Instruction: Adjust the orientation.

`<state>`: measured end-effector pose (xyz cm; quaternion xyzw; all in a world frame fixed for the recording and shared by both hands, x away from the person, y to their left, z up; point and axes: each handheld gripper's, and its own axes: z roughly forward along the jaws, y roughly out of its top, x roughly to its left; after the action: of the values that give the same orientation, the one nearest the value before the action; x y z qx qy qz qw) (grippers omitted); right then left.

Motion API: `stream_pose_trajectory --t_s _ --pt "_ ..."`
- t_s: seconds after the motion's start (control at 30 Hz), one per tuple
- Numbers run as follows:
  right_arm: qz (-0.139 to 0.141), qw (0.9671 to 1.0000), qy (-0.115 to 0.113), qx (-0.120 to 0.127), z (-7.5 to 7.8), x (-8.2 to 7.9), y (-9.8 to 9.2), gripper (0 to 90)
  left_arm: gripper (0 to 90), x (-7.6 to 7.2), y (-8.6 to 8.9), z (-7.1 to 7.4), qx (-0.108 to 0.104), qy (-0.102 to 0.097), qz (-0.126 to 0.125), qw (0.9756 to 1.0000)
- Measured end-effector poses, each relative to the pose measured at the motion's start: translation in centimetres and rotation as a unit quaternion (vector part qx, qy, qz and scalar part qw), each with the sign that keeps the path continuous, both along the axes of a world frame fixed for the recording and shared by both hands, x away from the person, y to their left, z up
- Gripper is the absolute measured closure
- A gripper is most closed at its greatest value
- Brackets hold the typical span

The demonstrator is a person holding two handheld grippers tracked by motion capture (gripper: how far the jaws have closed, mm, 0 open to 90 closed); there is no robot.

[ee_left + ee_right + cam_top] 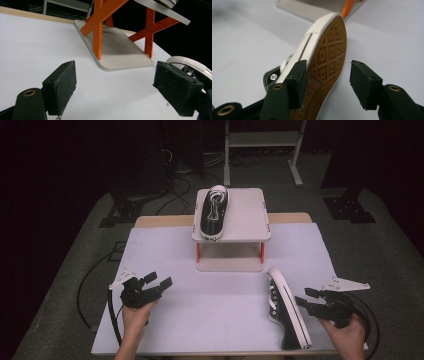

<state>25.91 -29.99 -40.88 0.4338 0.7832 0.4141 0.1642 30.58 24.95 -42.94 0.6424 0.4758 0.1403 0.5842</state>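
**Second sneaker on its side at the right gripper; both claws apart**

**High view.** Two sneakers are counted. One sneaker on the stand (214,213) lies on the left half of the top shelf of the two-tier stand (250,215), which sits at 12 o'clock on the white table (210,305). The sneaker on the table (286,309) lies on its side at 4 o'clock, toe toward the stand, sole facing the right gripper (309,301). That gripper sits just beside the sole at 3 o'clock of the shoe. The left gripper (159,281) rests at 8 o'clock on the table, well apart from both shoes. One stand and two grippers are counted.

**Left gripper view.** The jaws stand wide apart with nothing between them. The stand's orange legs (98,27) rise at 12 o'clock; a white rubber toe of the table sneaker (186,62) shows at 3 o'clock.

**Right gripper view.** The jaws stand apart, not clamped. One pad (298,80) lies at the edge of the brown patterned sole (329,57); the other pad stands clear of it.

**Handling.** Judged light. The canvas upper is soft and will collapse under pressure; the rubber sole is stiffer and grippy. Recommended hold: across the sole edge and sidewall at mid-length, to limit sagging and swing.
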Motion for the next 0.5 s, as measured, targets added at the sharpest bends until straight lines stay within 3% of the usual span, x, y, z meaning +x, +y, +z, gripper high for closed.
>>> stream_pose_trajectory --t_s 0.1,0.2,0.23,0.33,0.37,0.43,0.5 --pt "0.016 0.9997 -0.007 0.014 0.5 -0.2 0.6 46.7 17.7 0.0 0.0 -0.1 0.000 0.000 -0.001 1.0000" --pt "0.028 0.9994 -0.013 0.012 0.8 -0.4 1.2 46.7 17.7 0.0 0.0 -0.1 0.001 0.001 -0.001 1.0000" --pt "0.032 0.9993 -0.019 -0.002 0.8 -0.4 1.9 46.3 17.7 0.0 0.0 -0.2 0.001 0.000 -0.001 1.0000" --pt "0.032 0.9991 -0.022 -0.015 0.6 -0.4 2.4 46.5 17.7 -0.1 0.0 -0.3 -0.001 0.002 -0.001 1.0000" --pt "0.026 0.9987 -0.024 -0.036 0.2 -0.3 2.9 48.5 17.7 0.0 0.0 -0.4 -0.001 0.003 -0.001 1.0000" --pt "0.023 0.9984 -0.026 -0.044 0.1 -0.3 2.9 48.6 17.7 0.0 0.0 -0.5 -0.002 0.005 -0.001 1.0000" --pt "0.020 0.9988 -0.025 -0.037 -0.1 -0.3 2.7 50.0 17.7 0.0 0.0 -0.6 -0.004 0.007 -0.001 1.0000"
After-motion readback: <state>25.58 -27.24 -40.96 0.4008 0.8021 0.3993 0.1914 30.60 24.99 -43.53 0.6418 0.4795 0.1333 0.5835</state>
